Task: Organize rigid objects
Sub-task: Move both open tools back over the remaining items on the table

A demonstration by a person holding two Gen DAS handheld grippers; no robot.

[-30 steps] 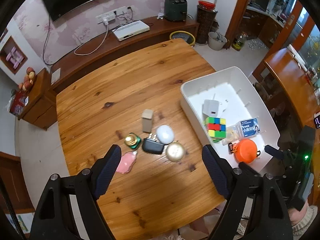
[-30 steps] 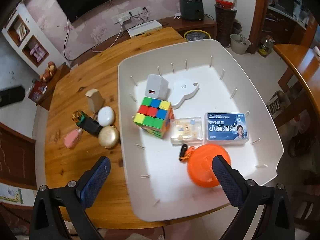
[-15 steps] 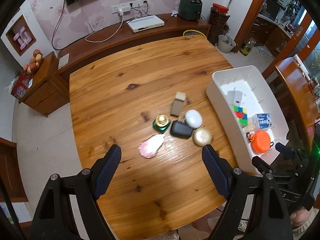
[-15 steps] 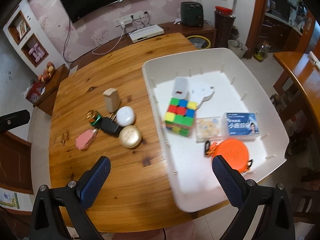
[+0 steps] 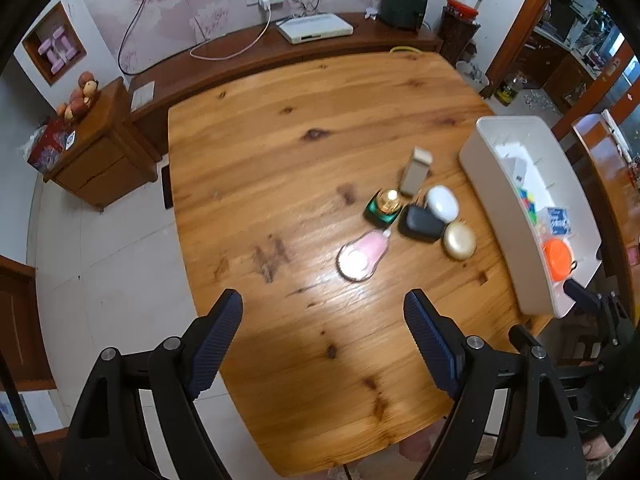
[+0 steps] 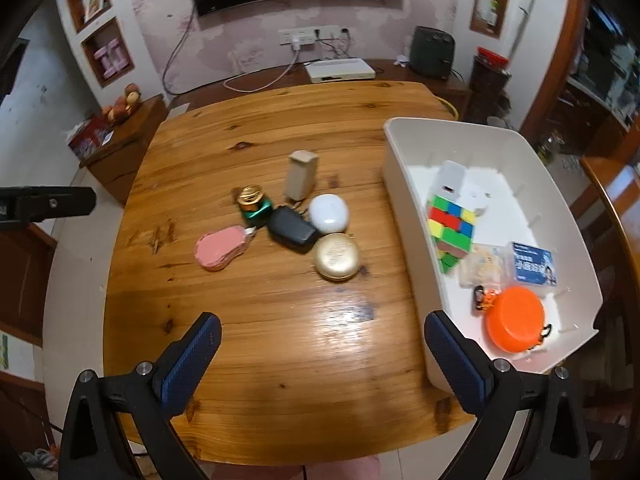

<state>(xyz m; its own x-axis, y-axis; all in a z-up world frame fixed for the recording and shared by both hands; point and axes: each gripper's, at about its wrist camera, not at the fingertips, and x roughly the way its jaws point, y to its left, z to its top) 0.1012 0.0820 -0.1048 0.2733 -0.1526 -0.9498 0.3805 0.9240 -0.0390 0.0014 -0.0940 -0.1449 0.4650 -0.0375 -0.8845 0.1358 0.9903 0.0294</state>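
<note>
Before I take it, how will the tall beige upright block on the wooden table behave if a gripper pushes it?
The tall beige upright block stands on a small base, so a push near its top would probably tip it. It looks rigid and flat-sided, so it should not roll. The small black pouch lies close in front, so it may fall onto that.

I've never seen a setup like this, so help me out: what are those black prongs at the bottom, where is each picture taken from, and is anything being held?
No robot here: a person holds a handheld gripper in each hand, each with a camera looking down along its jaws. One picture is from the left gripper, the other from the right gripper. Both are open and hold nothing.

On the wooden table lie a pink pouch, a green jar, a black case, a white case, a gold compact and a beige box. The white bin holds a puzzle cube, an orange lid and small boxes.
</note>
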